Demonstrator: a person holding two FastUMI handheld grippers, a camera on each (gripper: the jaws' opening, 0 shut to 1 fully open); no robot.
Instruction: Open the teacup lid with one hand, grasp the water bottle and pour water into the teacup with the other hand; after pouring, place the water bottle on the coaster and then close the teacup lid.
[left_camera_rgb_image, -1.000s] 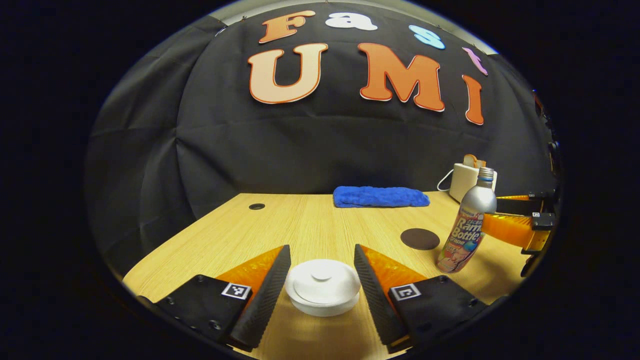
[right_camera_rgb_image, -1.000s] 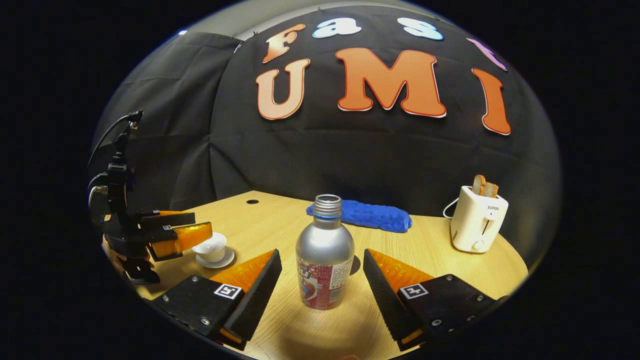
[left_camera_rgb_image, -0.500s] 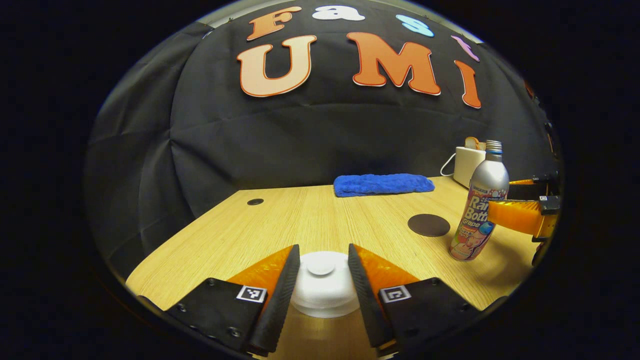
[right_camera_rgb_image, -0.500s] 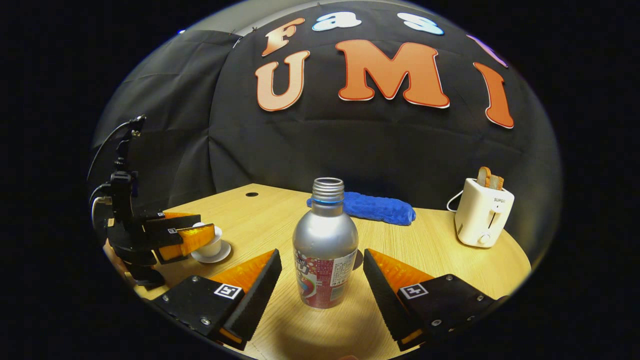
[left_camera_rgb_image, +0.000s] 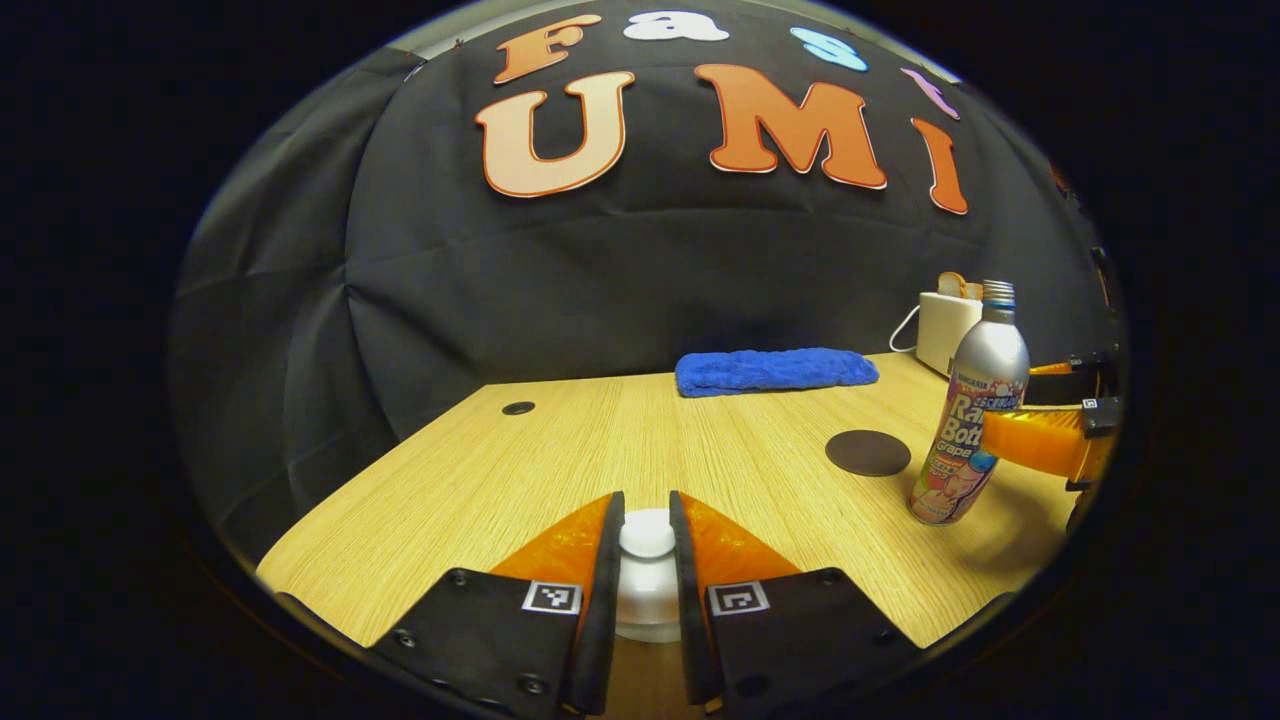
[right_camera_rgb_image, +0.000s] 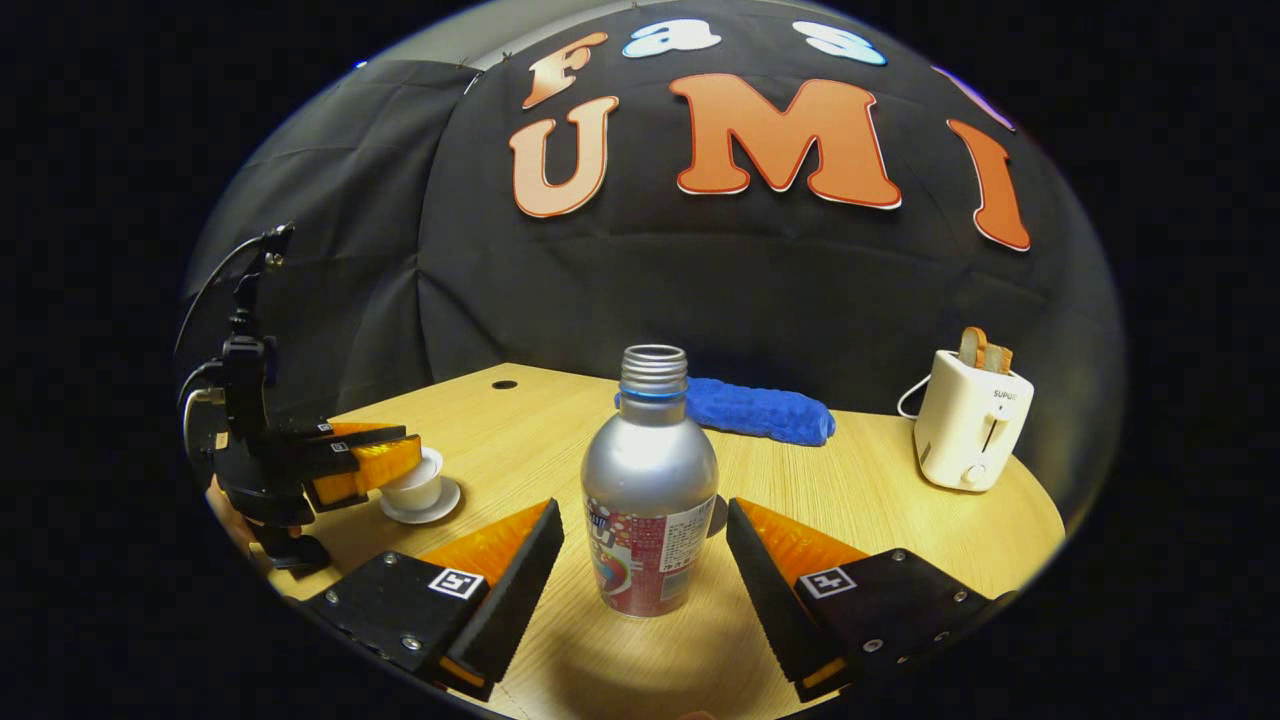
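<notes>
Two pads pinch the lid's knob (left_camera_rgb_image: 647, 533): our left hand-held gripper (left_camera_rgb_image: 647, 560) grips it so the lid can lift off the cup (right_camera_rgb_image: 416, 487). Our right hand-held gripper (right_camera_rgb_image: 645, 560) stands wide around the bottle (right_camera_rgb_image: 650, 490), not touching it, ready to clamp. The coaster (left_camera_rgb_image: 868, 452) waits on the bench (left_camera_rgb_image: 560, 450) near the bottle.

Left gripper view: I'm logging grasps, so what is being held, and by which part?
The left tool pinches the teacup lid by its knob.
</notes>
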